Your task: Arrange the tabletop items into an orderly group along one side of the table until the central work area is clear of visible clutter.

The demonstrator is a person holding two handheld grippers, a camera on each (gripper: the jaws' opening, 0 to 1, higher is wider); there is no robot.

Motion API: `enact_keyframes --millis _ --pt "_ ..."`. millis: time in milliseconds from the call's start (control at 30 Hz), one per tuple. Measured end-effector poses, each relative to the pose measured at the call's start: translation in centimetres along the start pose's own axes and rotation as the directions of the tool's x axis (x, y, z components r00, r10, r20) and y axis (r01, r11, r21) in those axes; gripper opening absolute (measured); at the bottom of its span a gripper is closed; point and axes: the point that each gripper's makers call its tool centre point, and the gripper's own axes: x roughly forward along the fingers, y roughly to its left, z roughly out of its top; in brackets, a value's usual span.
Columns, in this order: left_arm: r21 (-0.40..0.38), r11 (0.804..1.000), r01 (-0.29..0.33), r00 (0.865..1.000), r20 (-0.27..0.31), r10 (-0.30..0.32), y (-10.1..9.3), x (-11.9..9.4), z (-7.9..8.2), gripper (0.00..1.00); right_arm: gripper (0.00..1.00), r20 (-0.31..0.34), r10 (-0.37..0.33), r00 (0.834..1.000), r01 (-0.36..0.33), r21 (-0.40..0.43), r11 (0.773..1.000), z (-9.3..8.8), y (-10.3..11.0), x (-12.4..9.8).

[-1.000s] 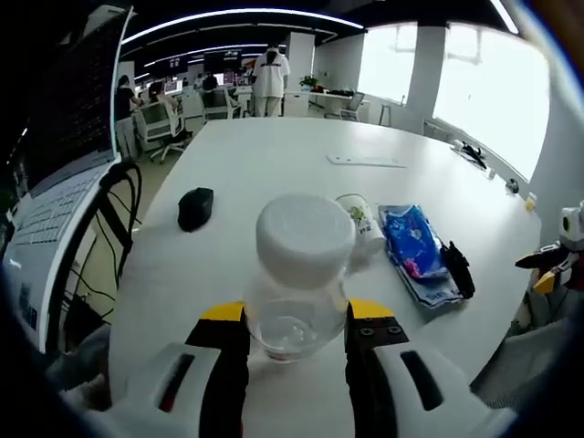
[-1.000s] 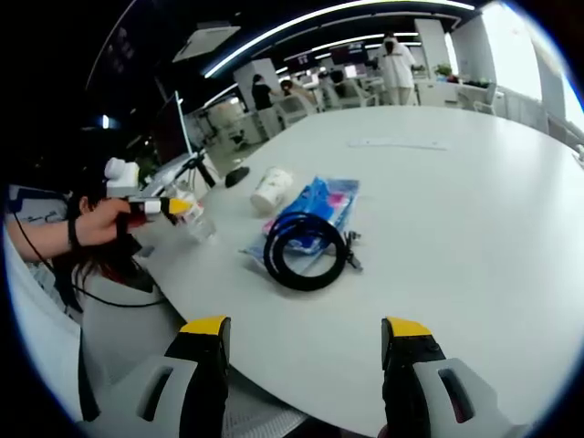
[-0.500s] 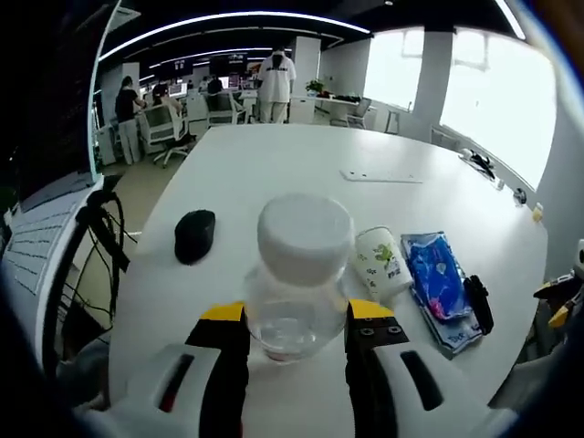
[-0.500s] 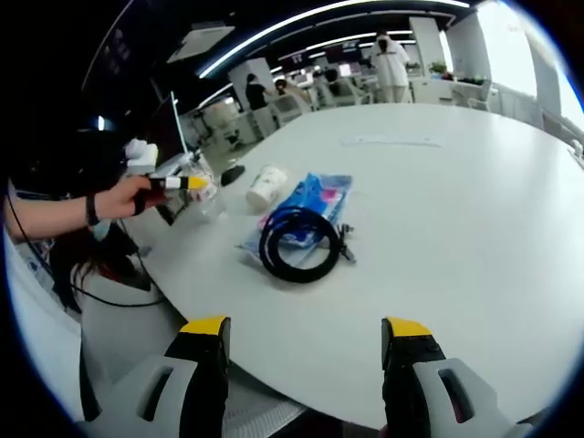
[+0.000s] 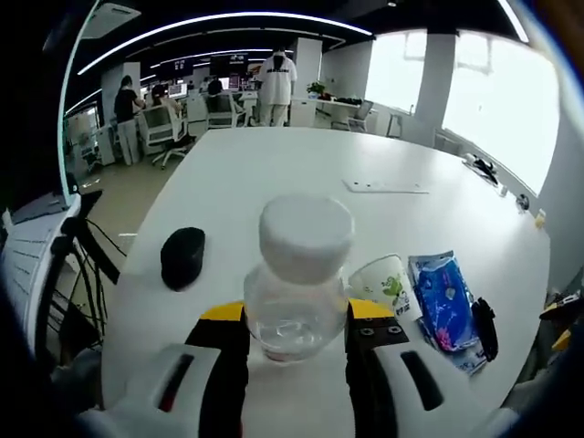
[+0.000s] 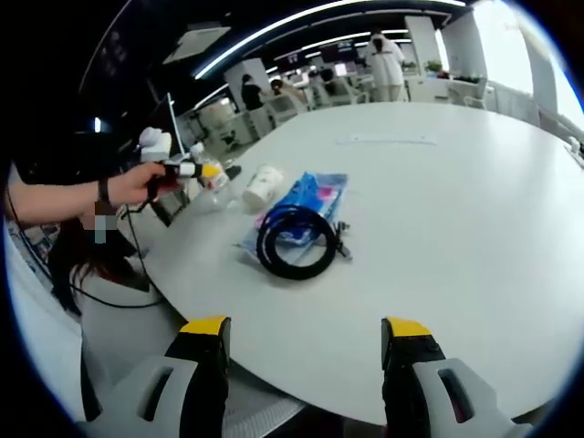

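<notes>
My left gripper [image 5: 294, 321] is shut on a clear jar with a white lid [image 5: 301, 274], held upright over the near part of the white table [image 5: 274, 164]. Beyond the jar, a black mouse [image 5: 182, 257] lies to the left. A paper cup [image 5: 388, 285] lies on its side to the right, next to a blue packet [image 5: 438, 292]. In the right gripper view, a black cable coil [image 6: 297, 242] rests on the blue packet [image 6: 315, 201]. The cup [image 6: 260, 187] is beside them, and a hand holds the left gripper [image 6: 199, 171] near it. My right gripper [image 6: 306, 328] hangs open off the table's edge, with nothing between its fingers.
A thin white strip [image 5: 385, 186] lies flat further out on the table, also seen as the strip [image 6: 383, 140] in the right gripper view. An office chair and cables [image 5: 64, 265] stand at the table's left edge. People and desks fill the far background.
The left gripper has carried the jar further over the table, toward the cup and mouse. The right gripper has stayed where it was, open.
</notes>
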Motion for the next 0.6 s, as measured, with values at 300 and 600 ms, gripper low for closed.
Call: enact_keyframes --millis 300,600 --pt "-0.053 0.999 -0.002 1.000 -0.011 0.002 0.17 0.46 0.02 0.41 0.68 -0.001 -0.003 1.000 0.003 0.007 1.000 -0.23 -0.08 -0.05" --pt "-0.091 0.996 0.013 1.000 -0.011 -0.014 0.22 0.19 -0.06 0.44 0.68 -0.002 0.003 1.000 -0.003 0.009 1.000 -0.44 0.24 0.15"
